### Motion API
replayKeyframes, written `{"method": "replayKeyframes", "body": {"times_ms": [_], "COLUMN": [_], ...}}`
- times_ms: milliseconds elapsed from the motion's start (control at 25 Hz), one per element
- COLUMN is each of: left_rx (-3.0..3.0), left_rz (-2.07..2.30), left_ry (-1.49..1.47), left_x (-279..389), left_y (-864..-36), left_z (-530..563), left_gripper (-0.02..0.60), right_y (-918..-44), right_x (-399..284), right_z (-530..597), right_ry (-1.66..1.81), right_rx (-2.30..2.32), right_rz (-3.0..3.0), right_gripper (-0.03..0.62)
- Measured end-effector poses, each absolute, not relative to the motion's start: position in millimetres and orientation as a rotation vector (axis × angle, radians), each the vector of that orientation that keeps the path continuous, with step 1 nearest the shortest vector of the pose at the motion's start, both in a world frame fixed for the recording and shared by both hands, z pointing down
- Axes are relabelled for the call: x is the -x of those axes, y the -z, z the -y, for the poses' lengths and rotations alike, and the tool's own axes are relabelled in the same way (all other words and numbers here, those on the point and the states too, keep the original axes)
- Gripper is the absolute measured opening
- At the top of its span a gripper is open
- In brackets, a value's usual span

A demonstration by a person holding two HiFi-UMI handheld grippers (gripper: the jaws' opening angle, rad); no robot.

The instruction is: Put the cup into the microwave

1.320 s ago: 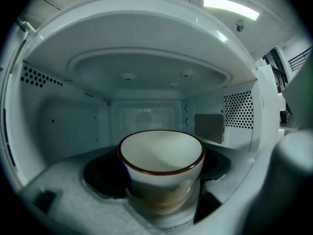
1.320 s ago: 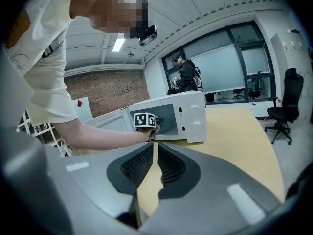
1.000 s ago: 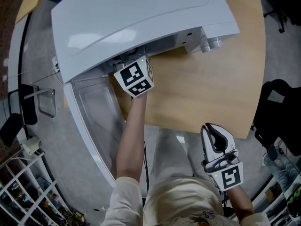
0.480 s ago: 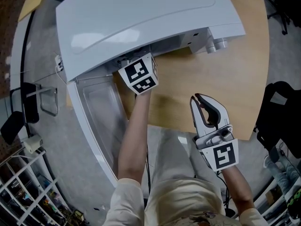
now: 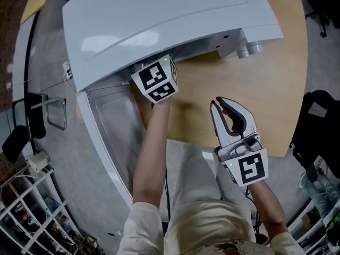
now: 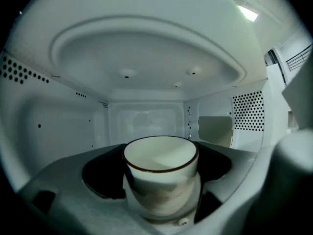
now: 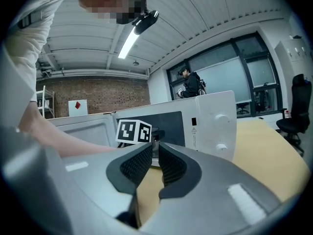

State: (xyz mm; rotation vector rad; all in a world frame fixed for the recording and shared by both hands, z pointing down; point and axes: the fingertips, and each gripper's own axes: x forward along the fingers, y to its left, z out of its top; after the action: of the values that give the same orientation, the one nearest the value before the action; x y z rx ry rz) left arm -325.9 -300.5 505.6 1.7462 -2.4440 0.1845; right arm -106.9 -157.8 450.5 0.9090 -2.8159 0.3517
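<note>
A white cup [image 6: 161,166] with a brown rim sits upright between my left gripper's [image 6: 160,202] dark pads, inside the white microwave [image 5: 159,25] cavity. The pads [image 6: 103,176] press on both of the cup's sides. In the head view only that gripper's marker cube [image 5: 155,79] shows at the oven's mouth; its jaws and the cup are hidden under the oven's top. My right gripper [image 5: 218,103] hovers over the wooden table's [image 5: 265,94] near edge, shut with nothing in it, pointing toward the microwave [image 7: 210,121].
The microwave door [image 5: 111,137] hangs open to the left, past the table's edge. Control knobs [image 5: 249,50] stick out at the oven's right front. A black chair [image 5: 319,121] stands at the right. A person [image 7: 191,84] is far back by the windows.
My right gripper has moved forward and left, from beyond the table's near edge to over it. The left gripper has stayed at the oven's mouth.
</note>
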Motion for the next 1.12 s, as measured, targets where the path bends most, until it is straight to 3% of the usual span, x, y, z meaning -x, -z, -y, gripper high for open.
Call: {"method": "replayKeyframes", "body": {"times_ms": [320, 480, 640, 680, 1120], "left_rx": [-1.672, -1.691, -1.749, -1.771, -2.070], "left_rz": [2.362, 2.249, 2.190, 2.176, 1.916], "left_ry": [-0.085, -0.120, -0.118, -0.127, -0.316], "left_x": [294.8, 241.7, 197.0, 189.5, 126.2], "left_y": [-493.9, -484.0, -448.7, -438.7, -355.7], "left_z": [243.9, 189.8, 144.2, 135.3, 50.6], "left_gripper": [0.426, 0.307, 0.032, 0.005, 0.005], "right_y": [-439.1, -421.8, -399.3, -393.7, -351.4], "right_x": [103.8, 92.0, 68.8, 63.1, 52.0], "right_z": [156.0, 148.1, 138.6, 136.0, 92.0], "right_ry": [-0.370, -0.358, -0.332, -0.330, -0.299], "right_rx": [-0.912, -0.909, -0.938, -0.953, -1.017], "right_rz": [2.818, 2.813, 2.788, 2.780, 2.752], "right_gripper": [0.063, 0.038, 0.008, 0.007, 0.006]}}
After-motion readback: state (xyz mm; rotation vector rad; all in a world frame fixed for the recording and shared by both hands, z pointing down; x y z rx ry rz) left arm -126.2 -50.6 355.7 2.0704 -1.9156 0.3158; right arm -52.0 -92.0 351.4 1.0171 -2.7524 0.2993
